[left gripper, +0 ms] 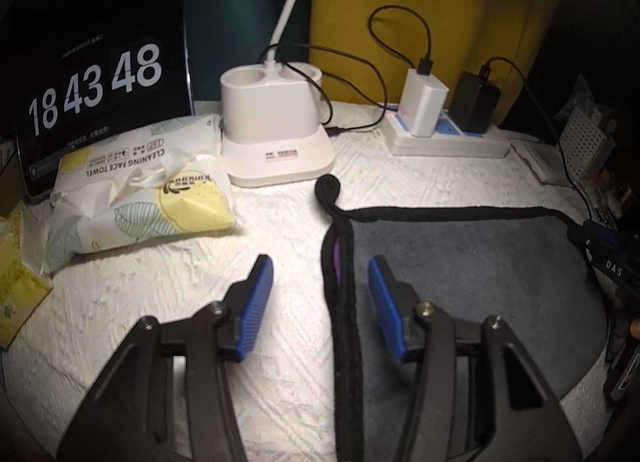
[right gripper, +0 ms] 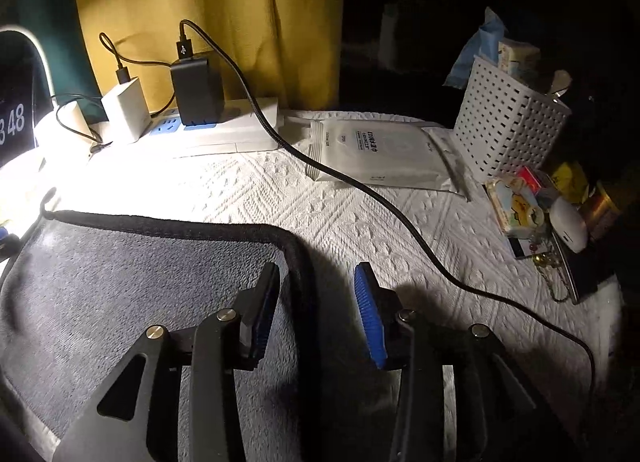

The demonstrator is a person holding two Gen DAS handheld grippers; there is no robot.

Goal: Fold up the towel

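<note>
A grey towel (left gripper: pixel 480 262) with a black border lies flat on the white-covered tabletop (left gripper: pixel 280 214), in front of the power strip (left gripper: pixel 448 140) and the white lamp base (left gripper: pixel 276 134). The left gripper (left gripper: pixel 320 302) is spread wide over the towel's left edge, that border running between its blue pads. The right gripper (right gripper: pixel 316 310) is likewise spread, empty, straddling the right border; a black cable (right gripper: pixel 400 222) crosses the cloth just beside it

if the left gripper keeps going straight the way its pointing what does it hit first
Probably the towel's black hem, running between the open left gripper fingers. Beyond it stands the white lamp base, though depth is hard to judge here.
</note>
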